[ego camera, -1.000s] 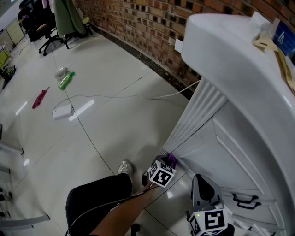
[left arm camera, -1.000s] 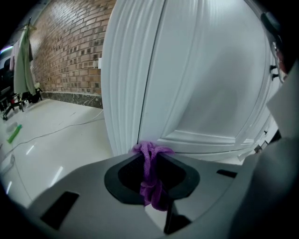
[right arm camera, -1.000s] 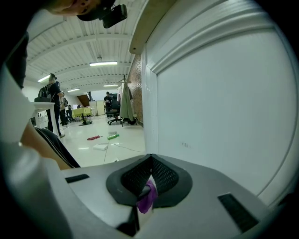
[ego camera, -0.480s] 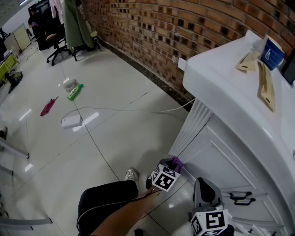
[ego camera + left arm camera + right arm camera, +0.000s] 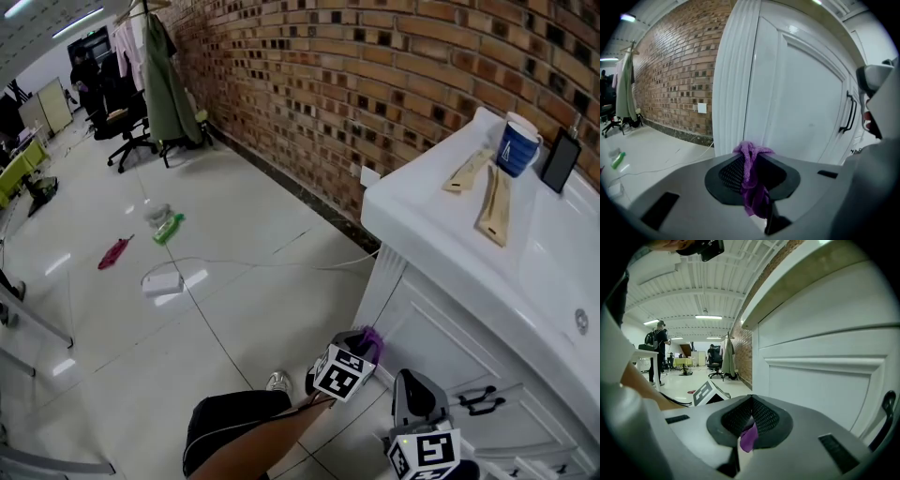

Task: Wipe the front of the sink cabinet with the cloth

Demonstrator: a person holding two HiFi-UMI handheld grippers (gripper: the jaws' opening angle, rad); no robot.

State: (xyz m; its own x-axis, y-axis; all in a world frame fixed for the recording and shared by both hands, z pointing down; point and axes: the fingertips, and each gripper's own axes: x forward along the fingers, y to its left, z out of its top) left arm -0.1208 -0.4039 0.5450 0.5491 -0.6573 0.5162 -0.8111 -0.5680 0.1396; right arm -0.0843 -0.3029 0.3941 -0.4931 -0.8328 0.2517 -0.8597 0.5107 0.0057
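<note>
Looking down in the head view, the left hand-held gripper (image 5: pixel 360 347) hangs low at the fluted corner of the white cabinet (image 5: pixel 441 347). The purple cloth (image 5: pixel 372 336) is bunched at its tip, close to the cabinet front. Whether the cloth touches the front I cannot tell from here. The right hand-held gripper (image 5: pixel 412 380) sits just beside the left one, nearer the black handle (image 5: pixel 480 400).

In the left gripper view the jaws stand nearly closed, pinching the cloth, which spills over their tips. The cabinet front is close ahead and, as far as this view shows, not yet touched.

In the right gripper view the jaws are pressed together on a small purple scrap (image 5: pixel 749 437), facing the upper part of the cabinet front.

Judging from this, the wiping is about to start or sits between strokes. The next move calls for pressing the cloth flat onto the front and sweeping across — steady contact, kept clear of the handle so the cloth does not snag.
</note>
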